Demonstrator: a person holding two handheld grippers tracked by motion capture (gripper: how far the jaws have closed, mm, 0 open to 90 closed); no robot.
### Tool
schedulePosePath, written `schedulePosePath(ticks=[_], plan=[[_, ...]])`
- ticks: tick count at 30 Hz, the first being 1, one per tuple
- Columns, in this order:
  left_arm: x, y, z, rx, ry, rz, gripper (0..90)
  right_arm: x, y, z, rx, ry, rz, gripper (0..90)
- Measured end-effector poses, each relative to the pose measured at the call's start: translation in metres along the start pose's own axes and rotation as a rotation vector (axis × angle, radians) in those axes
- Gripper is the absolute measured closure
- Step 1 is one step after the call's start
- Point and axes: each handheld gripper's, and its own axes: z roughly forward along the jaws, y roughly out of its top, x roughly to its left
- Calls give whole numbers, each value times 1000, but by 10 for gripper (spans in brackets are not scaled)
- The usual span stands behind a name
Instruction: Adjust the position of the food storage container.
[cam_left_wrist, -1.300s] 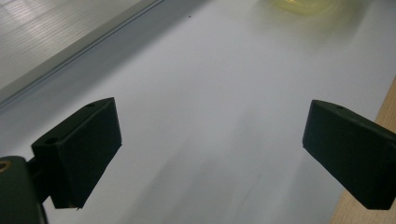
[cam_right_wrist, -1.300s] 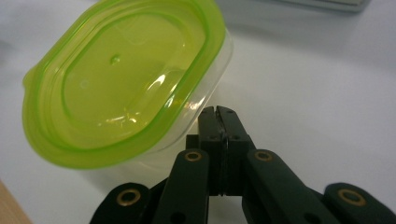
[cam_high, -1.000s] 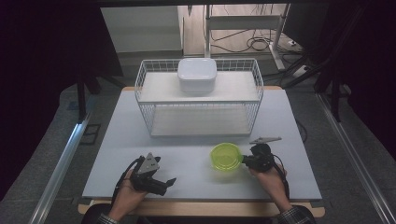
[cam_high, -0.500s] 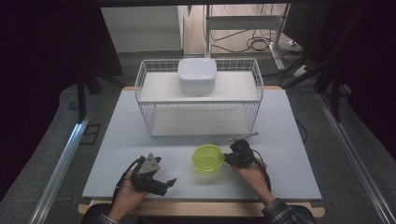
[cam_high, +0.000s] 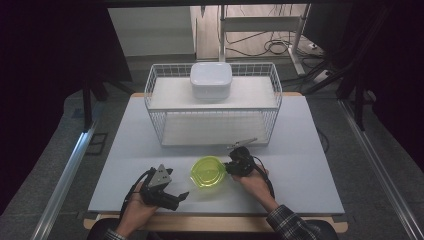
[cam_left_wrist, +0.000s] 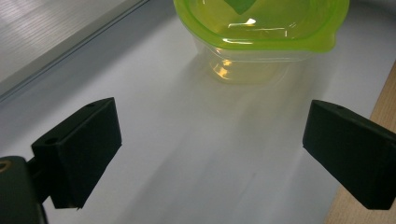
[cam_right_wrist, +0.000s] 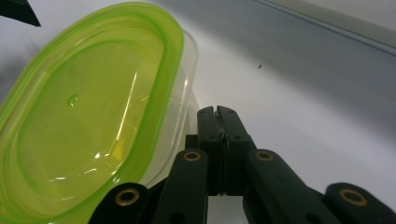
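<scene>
A clear tub with a lime-green lid (cam_high: 207, 172) (cam_left_wrist: 261, 28) (cam_right_wrist: 88, 116) stands on the white table near its front middle. My right gripper (cam_high: 231, 167) (cam_right_wrist: 217, 112) is at the tub's right side with its jaws shut together and nothing between them. Its tips lie right by the tub's clear wall. My left gripper (cam_high: 177, 199) (cam_left_wrist: 212, 140) rests low at the front left, open, pointing at the tub. The tub stands a little beyond its jaws, not between them.
A white wire rack (cam_high: 155, 100) stands across the middle of the table, with a white lidded box (cam_high: 210, 80) on its top shelf. The table's wooden front edge (cam_left_wrist: 378, 93) runs close beside the left gripper.
My right gripper has moved left across the table and the green-lidded tub has slid left with it, closer to the left gripper. The left gripper has kept still.
</scene>
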Motion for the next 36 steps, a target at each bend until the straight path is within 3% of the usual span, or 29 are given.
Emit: schedulePosePath(ticks=[9, 13, 15, 20, 29, 36], plan=[[0, 1, -2, 5, -4, -8, 44, -5, -3, -24, -44, -82, -48, 817], [1, 1, -4, 11, -1, -19, 46, -5, -6, -37, -71, -118, -79, 728], [2, 1, -5, 10, 2, -26, 47, -5, -7, -46, -102, -129, -91, 641], [5, 0, -8, 9, 9, -41, 48, -5, -10, -55, -125, -146, -99, 530], [6, -1, -10, -7, 35, -31, 49, -1, -16, -68, -165, -137, -117, 312], [6, -2, -11, -18, 45, -25, 45, 0, -23, -69, -165, -109, -113, 163]])
